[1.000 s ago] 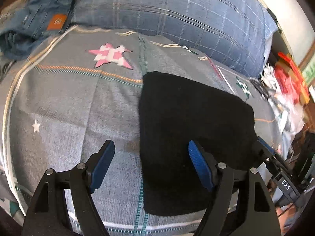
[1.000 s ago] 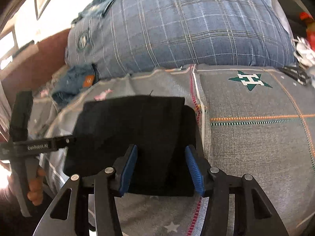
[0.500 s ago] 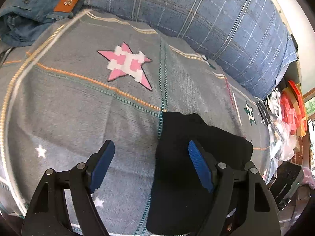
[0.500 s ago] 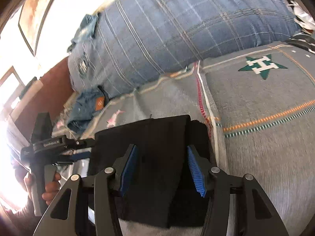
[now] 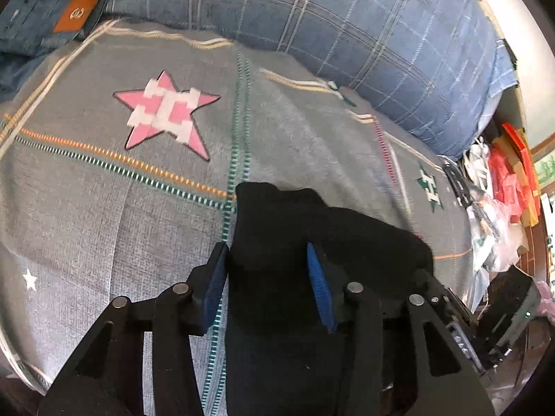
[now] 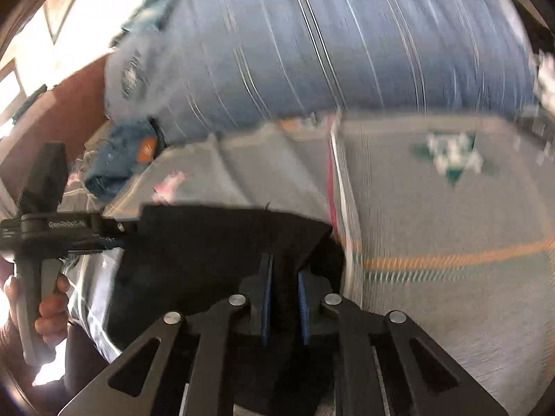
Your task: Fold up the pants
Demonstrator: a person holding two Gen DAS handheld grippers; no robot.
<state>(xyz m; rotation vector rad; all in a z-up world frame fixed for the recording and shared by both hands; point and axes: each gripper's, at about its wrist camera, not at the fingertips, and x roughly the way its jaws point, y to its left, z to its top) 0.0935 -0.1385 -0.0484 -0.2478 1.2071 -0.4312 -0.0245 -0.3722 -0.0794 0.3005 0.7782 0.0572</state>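
Note:
The folded black pants (image 5: 312, 242) lie on the grey patterned bedspread (image 5: 104, 208). My left gripper (image 5: 267, 263) has its blue pads closing around the near left part of the pants, with the cloth bunched between them. In the right wrist view the pants (image 6: 215, 242) fill the lower middle. My right gripper (image 6: 282, 277) is nearly shut, with black cloth between its pads. The left gripper's body (image 6: 52, 232) and the hand holding it show at the left of that view.
A big blue plaid pillow (image 5: 347, 34) lies along the far side of the bed. Folded blue jeans (image 5: 45, 10) with an orange patch lie at the far left. Bags and red clutter (image 5: 503, 190) stand past the bed's right edge.
Both grippers have closed from wide open onto the black pants. The left camera has moved closer over the pants, and the right view is blurred by motion.

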